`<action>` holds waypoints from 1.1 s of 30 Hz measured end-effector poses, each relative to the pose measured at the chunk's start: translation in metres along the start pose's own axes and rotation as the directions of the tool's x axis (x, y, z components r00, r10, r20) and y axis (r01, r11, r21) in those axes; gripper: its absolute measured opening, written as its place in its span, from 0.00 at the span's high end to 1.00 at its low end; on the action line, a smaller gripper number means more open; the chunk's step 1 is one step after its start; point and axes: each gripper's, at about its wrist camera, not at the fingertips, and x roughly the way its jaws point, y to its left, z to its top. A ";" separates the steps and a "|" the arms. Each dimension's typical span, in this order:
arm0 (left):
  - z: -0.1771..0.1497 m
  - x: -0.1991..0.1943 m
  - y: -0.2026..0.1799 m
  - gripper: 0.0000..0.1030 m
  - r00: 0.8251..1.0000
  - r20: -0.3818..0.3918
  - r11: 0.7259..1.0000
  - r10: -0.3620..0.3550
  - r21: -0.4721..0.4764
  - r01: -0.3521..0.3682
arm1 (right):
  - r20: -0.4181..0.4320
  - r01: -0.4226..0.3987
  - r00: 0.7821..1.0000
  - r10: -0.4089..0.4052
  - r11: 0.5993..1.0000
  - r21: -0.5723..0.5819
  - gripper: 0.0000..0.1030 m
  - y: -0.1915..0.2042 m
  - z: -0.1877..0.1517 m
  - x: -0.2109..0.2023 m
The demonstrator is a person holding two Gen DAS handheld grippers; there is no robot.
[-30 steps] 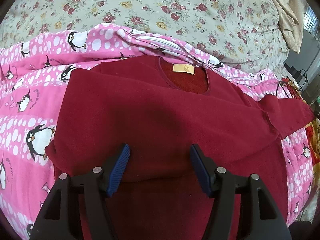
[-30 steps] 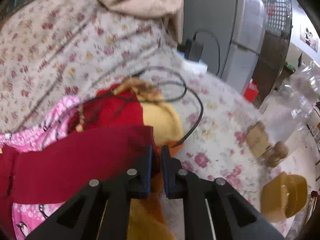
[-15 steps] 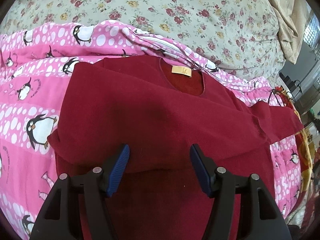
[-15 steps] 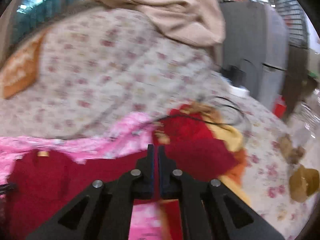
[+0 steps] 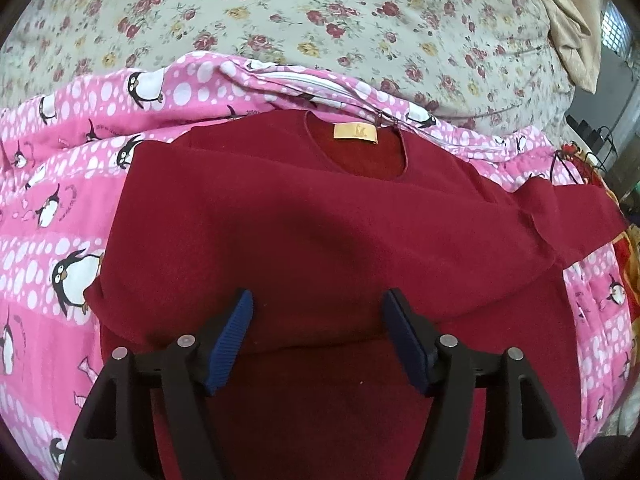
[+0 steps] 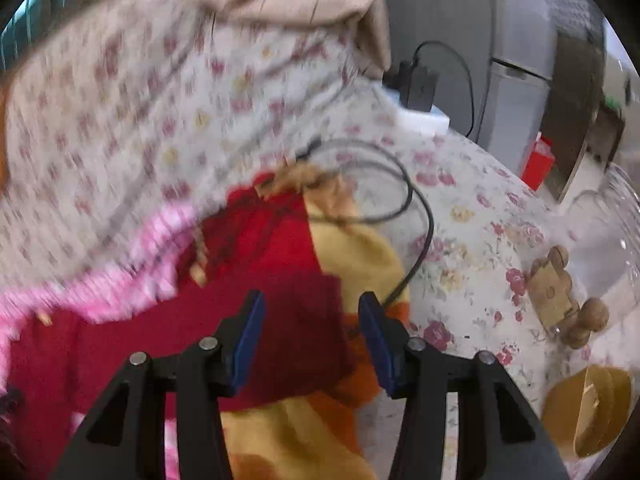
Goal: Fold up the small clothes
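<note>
My right gripper (image 6: 310, 332), pinched shut on the dark red sleeve (image 6: 296, 320) a second ago, is opening now; the cloth lies loose under its parted blue pads, touching neither. Its view has swung back toward the yellow-and-red cushion (image 6: 356, 256) and black cable (image 6: 416, 216). My left gripper (image 5: 318, 336) is opening slightly over the sweater (image 5: 312, 240).
</note>
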 end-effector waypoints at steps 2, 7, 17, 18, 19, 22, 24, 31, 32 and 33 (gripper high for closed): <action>0.000 0.000 0.000 0.56 1.000 0.000 1.000 -0.002 -0.003 0.002 | -0.050 0.021 0.999 -0.022 1.000 -0.024 0.50 0.002 -0.011 0.015; 0.001 -0.001 0.001 0.56 1.000 -0.005 1.000 -0.017 -0.014 0.017 | 0.004 0.031 1.000 -0.031 0.998 -0.061 0.82 0.010 -0.016 -0.002; 0.005 -0.012 0.012 0.56 0.992 0.006 0.987 -0.122 -0.102 0.122 | 0.244 -0.178 0.951 0.192 0.981 -0.076 0.91 0.062 -0.022 -0.096; 0.005 -0.014 0.010 0.56 0.990 0.014 0.985 -0.137 -0.103 0.138 | 0.252 -0.220 0.938 0.238 0.971 -0.098 0.91 0.081 -0.024 -0.103; 0.005 -0.015 0.008 0.56 0.989 0.020 0.984 -0.148 -0.099 0.149 | 0.258 -0.276 0.918 0.302 0.952 -0.130 0.91 0.109 -0.029 -0.110; 0.005 -0.021 0.005 0.56 0.983 0.043 0.979 -0.177 -0.093 0.180 | 0.233 -0.428 0.850 0.472 0.878 -0.216 0.92 0.196 -0.051 -0.114; 0.007 -0.026 0.008 0.56 0.980 0.064 0.976 -0.187 -0.102 0.193 | 0.183 -0.513 0.807 0.561 0.821 -0.252 0.93 0.254 -0.070 -0.106; 0.021 -0.035 0.036 0.56 0.978 0.098 0.962 -0.184 -0.185 0.200 | -0.043 -0.658 0.729 0.683 0.683 -0.318 1.00 0.411 -0.153 -0.046; 0.022 -0.034 0.036 0.56 0.977 0.096 0.961 -0.188 -0.186 0.203 | -0.068 -0.681 0.711 0.700 0.661 -0.315 0.99 0.421 -0.165 -0.043; 0.024 -0.033 0.036 0.56 0.975 0.093 0.959 -0.200 -0.183 0.214 | -0.097 -0.694 0.701 0.706 0.646 -0.318 0.99 0.428 -0.173 -0.040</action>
